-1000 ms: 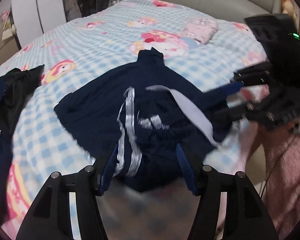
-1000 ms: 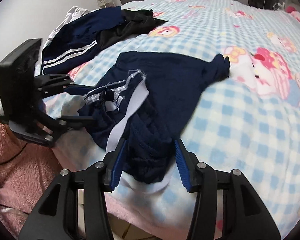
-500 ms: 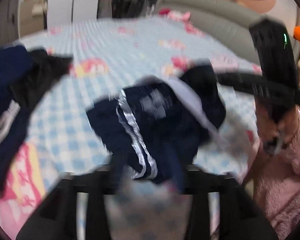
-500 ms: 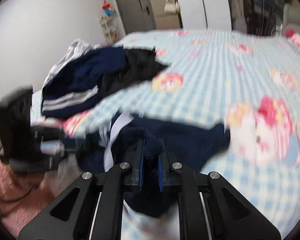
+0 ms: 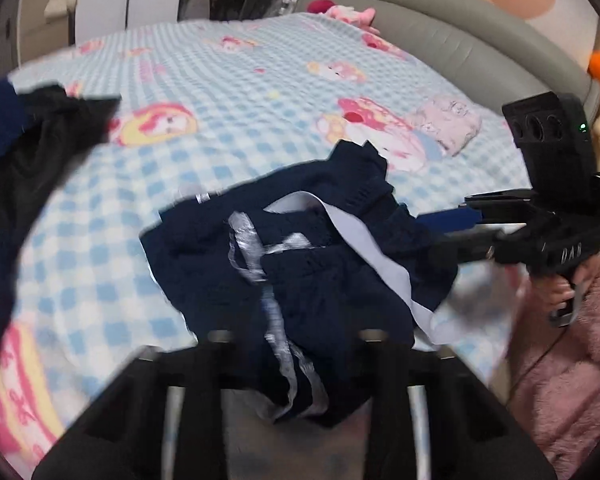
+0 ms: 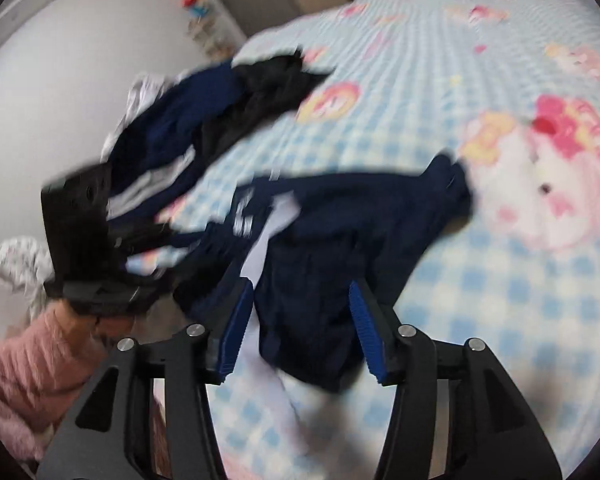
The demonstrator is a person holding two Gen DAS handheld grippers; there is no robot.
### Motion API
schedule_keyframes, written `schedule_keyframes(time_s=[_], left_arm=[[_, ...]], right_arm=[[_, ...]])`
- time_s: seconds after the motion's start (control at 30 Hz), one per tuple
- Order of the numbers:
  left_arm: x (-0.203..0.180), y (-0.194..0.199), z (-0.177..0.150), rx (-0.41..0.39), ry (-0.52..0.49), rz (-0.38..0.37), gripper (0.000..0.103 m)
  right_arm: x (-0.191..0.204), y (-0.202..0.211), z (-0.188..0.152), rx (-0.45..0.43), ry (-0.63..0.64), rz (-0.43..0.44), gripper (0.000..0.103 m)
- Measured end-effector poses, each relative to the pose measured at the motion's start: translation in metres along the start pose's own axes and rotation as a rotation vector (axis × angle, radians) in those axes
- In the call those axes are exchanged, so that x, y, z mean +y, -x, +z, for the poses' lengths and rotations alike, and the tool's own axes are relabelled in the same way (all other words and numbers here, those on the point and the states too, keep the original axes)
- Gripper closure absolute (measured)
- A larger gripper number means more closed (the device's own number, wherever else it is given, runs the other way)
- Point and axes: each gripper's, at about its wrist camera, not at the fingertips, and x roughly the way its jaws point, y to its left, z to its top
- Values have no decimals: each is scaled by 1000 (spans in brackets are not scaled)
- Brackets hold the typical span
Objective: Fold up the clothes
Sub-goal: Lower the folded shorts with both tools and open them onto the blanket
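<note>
The shorts (image 5: pixel 300 264) lie on the bed (image 5: pixel 228 92) near its front edge; a clothes pile (image 6: pixel 204 128) sits far left, a folded cloth (image 5: pixel 448 128) behind right.

navy garment (image 5: pixel 312 276) | white side stripes, pale inner band showing | crumpled, partly bunched | lies on checked bedspread (image 5: pixel 236 92) near its edge

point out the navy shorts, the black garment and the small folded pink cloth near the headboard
navy shorts (image 5: pixel 332 280), left wrist view, crumpled middle of the fabric
black garment (image 5: pixel 40 140), left wrist view, its middle, at the left edge of the bed
folded pink cloth (image 5: pixel 450 124), left wrist view, its top face
</note>
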Motion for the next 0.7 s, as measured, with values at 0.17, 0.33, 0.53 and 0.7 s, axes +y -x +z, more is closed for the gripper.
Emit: schedule_keyframes(time_s=[0.17,0.33,0.53,0.7], left_arm=[[9,25,18,-135,27,0,91],[49,-16,20,-11,153,24,61],[100,17,-7,-110,436,-79,47],[108,33,-35,-80,555,-187,41]], right_arm=[[6,-3,17,-96,22,-102,93],[10,-4,35,-202,36,-197,94],[-12,-34,19,-88,-66,-248,74],[-20,0,-5,-152,-235,-150,42]])
